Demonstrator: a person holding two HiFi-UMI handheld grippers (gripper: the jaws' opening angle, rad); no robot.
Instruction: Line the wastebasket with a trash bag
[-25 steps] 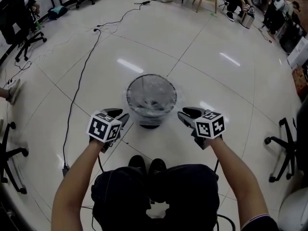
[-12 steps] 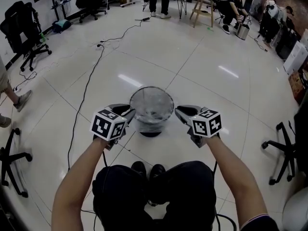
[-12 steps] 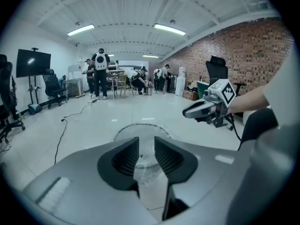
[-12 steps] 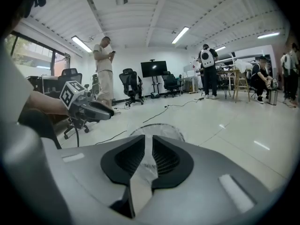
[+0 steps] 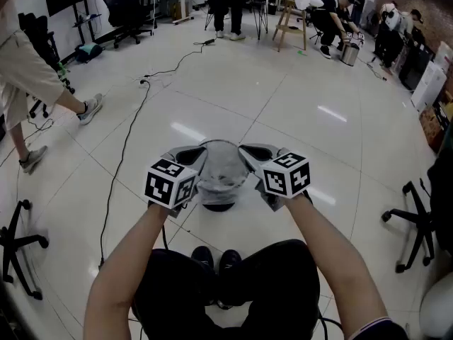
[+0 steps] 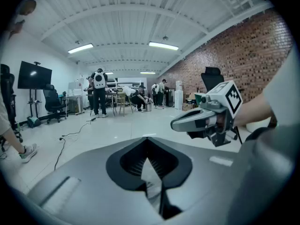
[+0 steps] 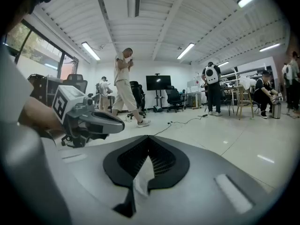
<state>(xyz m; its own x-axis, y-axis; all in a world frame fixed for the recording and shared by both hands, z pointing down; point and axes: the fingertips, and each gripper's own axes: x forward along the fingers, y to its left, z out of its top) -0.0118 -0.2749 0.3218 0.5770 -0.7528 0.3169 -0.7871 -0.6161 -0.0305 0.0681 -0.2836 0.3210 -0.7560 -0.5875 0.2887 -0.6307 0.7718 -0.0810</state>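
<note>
The round wastebasket [image 5: 219, 202] stands on the floor in front of my feet, with pale translucent trash bag [image 5: 221, 170] film at its top. My left gripper [image 5: 200, 154] and right gripper [image 5: 245, 151] hang close together above its rim, one on each side. In the left gripper view the left gripper [image 6: 149, 144] is shut, with a thin pale strip of bag film [image 6: 151, 172] pinched between its pads. The right gripper [image 7: 149, 143] is likewise shut on a pale strip of film [image 7: 142, 181]. Each gripper view shows the other gripper level beside it, the right gripper [image 6: 187, 122] and the left gripper [image 7: 110, 121].
A black cable [image 5: 122, 158] runs across the tiled floor on the left. Office chairs stand at the left edge [image 5: 15, 243] and at the right [image 5: 417, 214]. A person [image 5: 28, 69] walks at the far left; more people and a wooden stool [image 5: 289, 9] are at the back.
Both grippers rose from beside the basket and drew together over its rim, and their jaws closed. A walking person came into view on the left.
</note>
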